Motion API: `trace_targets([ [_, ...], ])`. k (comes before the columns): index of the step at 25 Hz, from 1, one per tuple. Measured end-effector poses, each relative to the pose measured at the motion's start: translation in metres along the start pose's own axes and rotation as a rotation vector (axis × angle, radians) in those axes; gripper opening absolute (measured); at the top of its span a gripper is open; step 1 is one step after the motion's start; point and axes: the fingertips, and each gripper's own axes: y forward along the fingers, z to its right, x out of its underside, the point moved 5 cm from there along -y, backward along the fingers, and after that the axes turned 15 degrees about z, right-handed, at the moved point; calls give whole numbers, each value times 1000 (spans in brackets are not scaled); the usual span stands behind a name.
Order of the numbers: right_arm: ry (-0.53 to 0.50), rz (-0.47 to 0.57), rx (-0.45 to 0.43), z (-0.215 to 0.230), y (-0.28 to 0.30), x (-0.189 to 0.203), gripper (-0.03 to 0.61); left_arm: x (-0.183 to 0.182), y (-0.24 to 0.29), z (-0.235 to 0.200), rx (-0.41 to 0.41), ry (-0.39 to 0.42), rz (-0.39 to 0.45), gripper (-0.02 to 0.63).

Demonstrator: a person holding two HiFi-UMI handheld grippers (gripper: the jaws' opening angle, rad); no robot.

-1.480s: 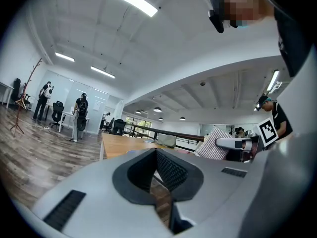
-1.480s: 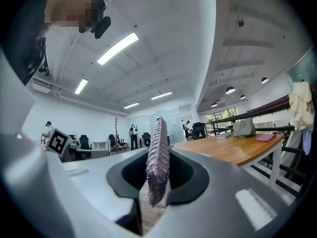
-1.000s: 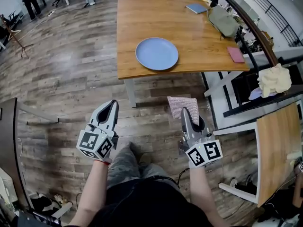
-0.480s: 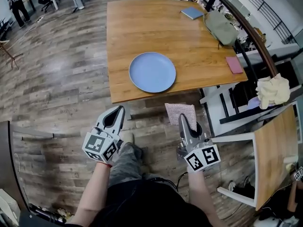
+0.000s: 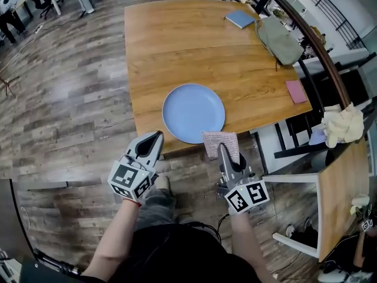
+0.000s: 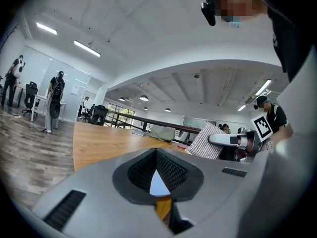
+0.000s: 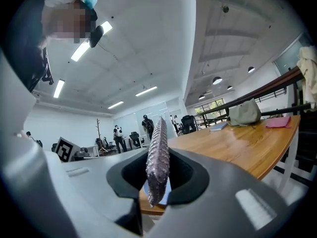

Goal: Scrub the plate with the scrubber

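Right gripper (image 5: 222, 148) jaws clamp scrubber (image 5: 214, 139); left gripper (image 5: 154, 138) jaws closed, empty. Risk: plate (image 5: 193, 112), unbraced near surface (image 5: 177, 40) edge, skids off under scrubbing pressure.

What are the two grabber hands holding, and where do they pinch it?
The right gripper pinches the scrubber by its near edge, the rest sticking out past the jaws. The left gripper is shut and holds nothing.

My left hand-held gripper (image 5: 156, 137) points forward, jaws together with nothing between them. My right hand-held gripper (image 5: 222, 151) sits roughly level beside it, jaws clamped on the scrubber (image 5: 214, 140), which stands edge-up between them.
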Motion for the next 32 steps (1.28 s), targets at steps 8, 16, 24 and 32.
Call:
trace_targets([
  [8, -9, -124, 0, 19, 51, 38, 75, 24, 41, -40, 11, -44, -75, -5],
  [16, 13, -337, -28, 30, 76, 81, 75, 74, 39, -62, -61, -114, -279, -2],
  [24, -52, -576, -207, 44, 113, 120, 75, 91, 52, -64, -175, -210, -355, 81],
  [32, -229, -823, -373, 60, 142, 153, 77, 103, 55, -58, -287, -266, -359, 86],
])
